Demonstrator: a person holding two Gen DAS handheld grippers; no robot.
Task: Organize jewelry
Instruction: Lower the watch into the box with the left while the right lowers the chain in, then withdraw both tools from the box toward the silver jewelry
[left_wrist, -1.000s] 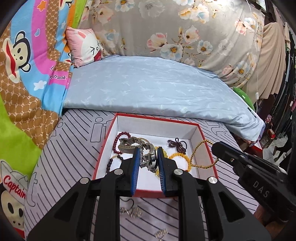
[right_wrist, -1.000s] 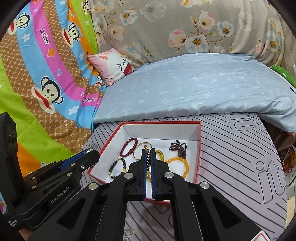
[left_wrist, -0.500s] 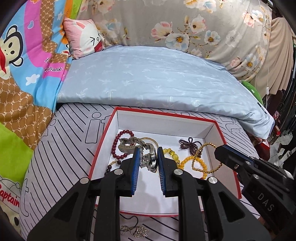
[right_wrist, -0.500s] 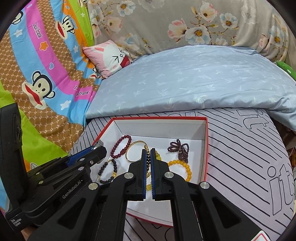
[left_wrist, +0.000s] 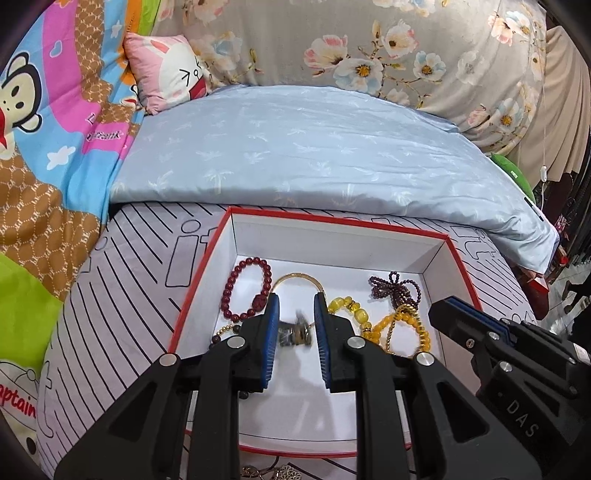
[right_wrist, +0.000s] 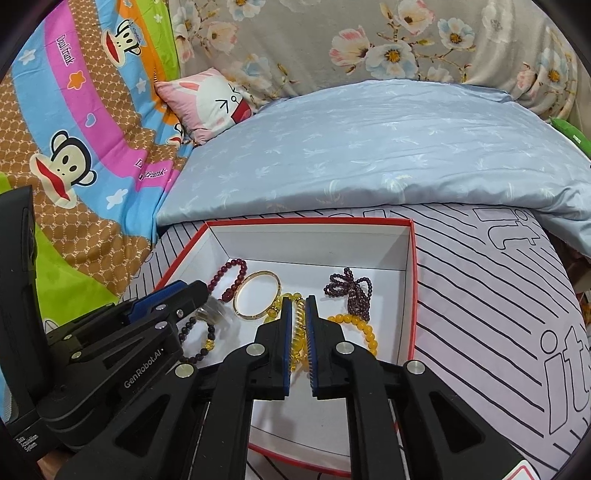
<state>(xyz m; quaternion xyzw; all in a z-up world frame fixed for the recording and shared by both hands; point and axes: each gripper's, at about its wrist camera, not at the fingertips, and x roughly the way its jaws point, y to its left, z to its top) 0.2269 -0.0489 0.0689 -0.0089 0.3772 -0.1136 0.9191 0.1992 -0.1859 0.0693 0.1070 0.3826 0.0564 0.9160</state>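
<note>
A red-rimmed white box (left_wrist: 454, 251) (right_wrist: 412, 280) lies on the striped bedsheet. It holds a dark red bead bracelet (left_wrist: 245, 288), a gold bangle (right_wrist: 257, 297), a yellow bead bracelet (left_wrist: 406, 326), a purple bead bunch (right_wrist: 349, 290) and a gold bead chain (right_wrist: 297, 332). My left gripper (left_wrist: 295, 319) is open over the box, and a silver metal watch (left_wrist: 295, 332), blurred, lies loose between its pads. My right gripper (right_wrist: 297, 317) is slightly open with the gold bead chain hanging in the gap.
Small silver trinkets (left_wrist: 273, 472) lie on the striped sheet just in front of the box. A light blue quilt (left_wrist: 314, 147) rises behind the box, with a pink rabbit pillow (right_wrist: 210, 101) and a cartoon monkey blanket (right_wrist: 74, 147) to the left.
My left gripper has opened wider and let go of the watch, which drops into the box. My right gripper has opened a little around the gold chain. Both have moved further over the box.
</note>
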